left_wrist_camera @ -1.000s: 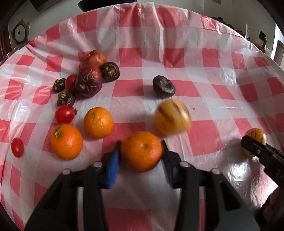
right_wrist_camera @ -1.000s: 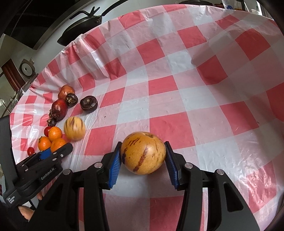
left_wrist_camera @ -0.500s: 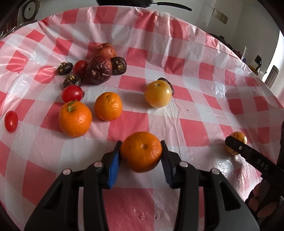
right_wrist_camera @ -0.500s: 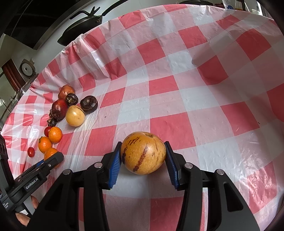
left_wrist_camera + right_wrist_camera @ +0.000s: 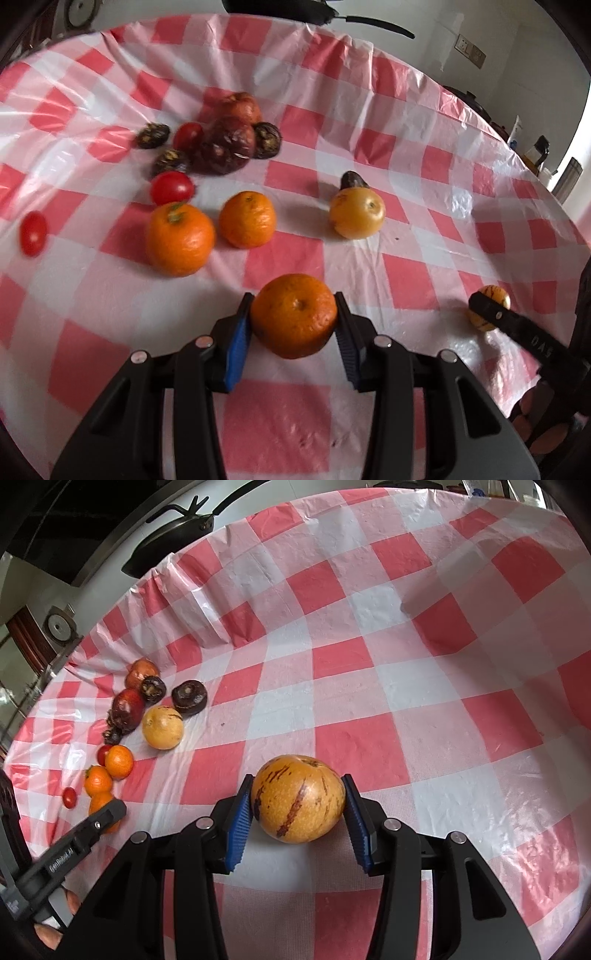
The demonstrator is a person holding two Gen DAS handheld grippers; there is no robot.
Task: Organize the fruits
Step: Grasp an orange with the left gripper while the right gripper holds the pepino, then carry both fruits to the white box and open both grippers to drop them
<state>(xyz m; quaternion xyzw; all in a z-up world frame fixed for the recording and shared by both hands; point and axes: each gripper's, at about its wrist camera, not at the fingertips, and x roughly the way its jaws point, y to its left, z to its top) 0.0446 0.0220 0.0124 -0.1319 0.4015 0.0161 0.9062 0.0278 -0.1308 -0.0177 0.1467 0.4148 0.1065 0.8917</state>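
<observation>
My left gripper [image 5: 293, 326] is shut on an orange [image 5: 293, 315], held just above the red-and-white checked cloth [image 5: 406, 273]. Two more oranges [image 5: 180, 238] [image 5: 247, 218] lie to its left. A plain yellow fruit [image 5: 357, 212] rests against a dark fruit [image 5: 352, 180]. My right gripper [image 5: 298, 812] is shut on a striped yellow-orange fruit [image 5: 297, 797]. In the left wrist view that right gripper [image 5: 487, 308] and its striped fruit [image 5: 495, 293] appear at the far right. The left gripper [image 5: 107, 814] shows low on the left in the right wrist view.
A cluster of dark red fruits [image 5: 225, 149], small dark fruits [image 5: 267, 134] and cherry tomatoes [image 5: 172, 187] [image 5: 33, 232] lies at the back left. A black frying pan [image 5: 173, 535] sits beyond the table's far edge. Bottles [image 5: 539, 155] stand at the right edge.
The plain yellow fruit rolled away from the left gripper and stopped against the dark fruit. My left gripper drew back with its orange and rolled. The right gripper stayed still.
</observation>
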